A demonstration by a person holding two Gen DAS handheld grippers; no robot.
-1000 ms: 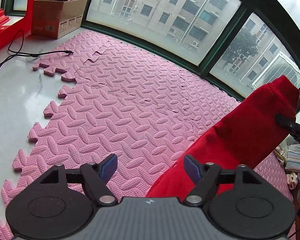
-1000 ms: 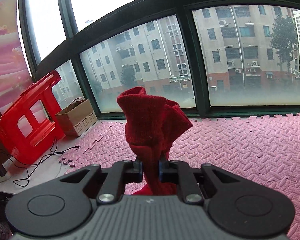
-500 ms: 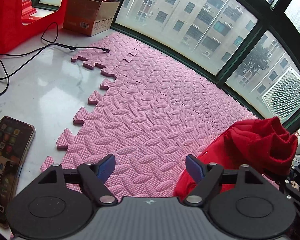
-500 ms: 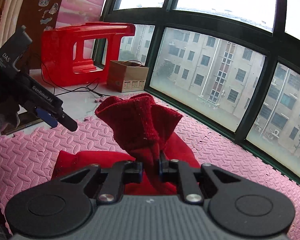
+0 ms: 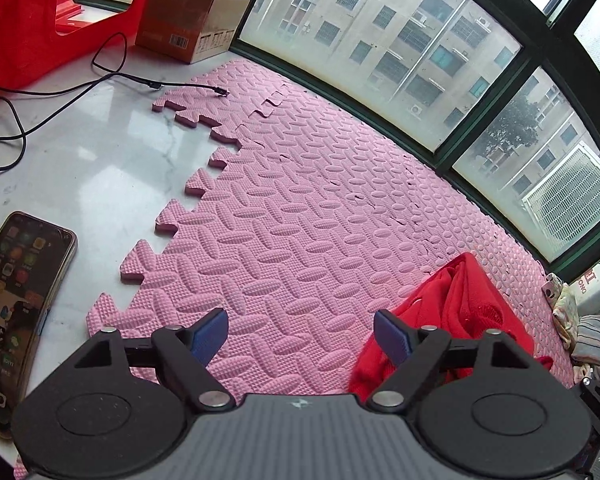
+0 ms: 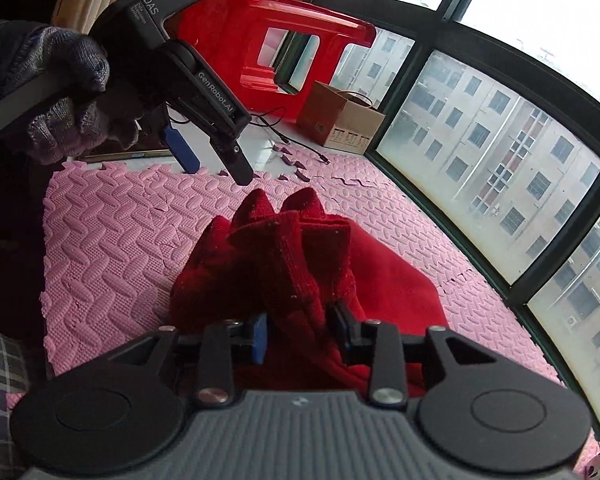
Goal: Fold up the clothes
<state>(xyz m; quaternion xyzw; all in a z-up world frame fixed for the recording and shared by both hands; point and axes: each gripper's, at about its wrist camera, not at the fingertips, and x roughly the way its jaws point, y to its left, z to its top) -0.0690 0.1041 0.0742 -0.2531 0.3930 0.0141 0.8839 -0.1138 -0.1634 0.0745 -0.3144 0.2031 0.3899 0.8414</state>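
Observation:
A red knitted garment (image 6: 296, 264) lies bunched on the pink foam mat (image 6: 112, 236). In the left wrist view it (image 5: 456, 304) sits at the lower right of the mat (image 5: 300, 216). My right gripper (image 6: 302, 334) has its jaws parted a little, with a fold of the garment still between them; the pads look slightly off the cloth. My left gripper (image 5: 302, 334) is wide open and empty, over the mat just left of the garment. It also shows in the right wrist view (image 6: 216, 160), held in a gloved hand beyond the garment.
A phone (image 5: 16, 304) lies on the white marble floor (image 5: 80, 160) left of the mat. A black cable (image 5: 60, 92), a cardboard box (image 5: 188, 20) and a red plastic stool (image 5: 24, 20) stand at the far left. Windows bound the mat's far side. Other clothes (image 5: 588, 332) lie at the right.
My right gripper lowered the garment onto the mat and its jaws have parted. My left gripper drew back and left, still open.

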